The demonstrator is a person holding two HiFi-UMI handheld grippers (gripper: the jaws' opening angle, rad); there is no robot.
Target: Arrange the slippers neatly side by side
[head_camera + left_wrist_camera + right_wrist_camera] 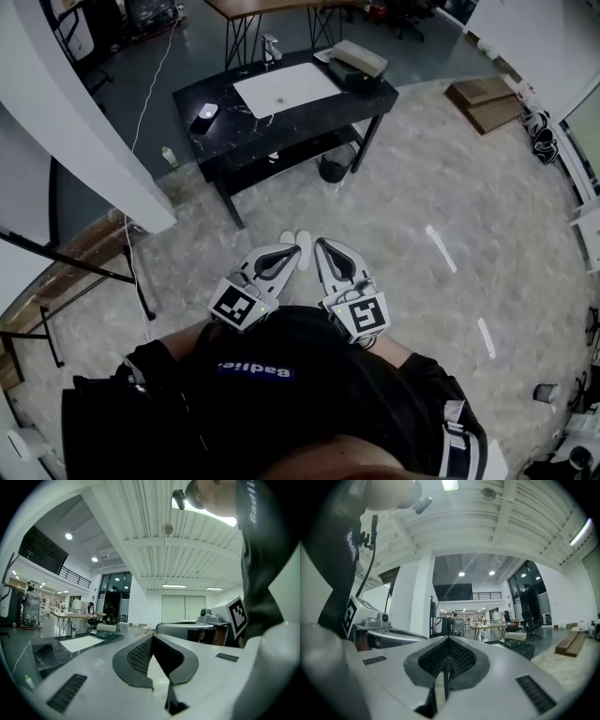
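Slippers point(295, 238) side by side, shirt point(319, 361) lettering "Badlie"

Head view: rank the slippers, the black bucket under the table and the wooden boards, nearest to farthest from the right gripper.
1. White slippers, on the floor just left of the right gripper tips.
2. Black bucket, ahead under the table.
3. Wooden boards, far ahead to the right.
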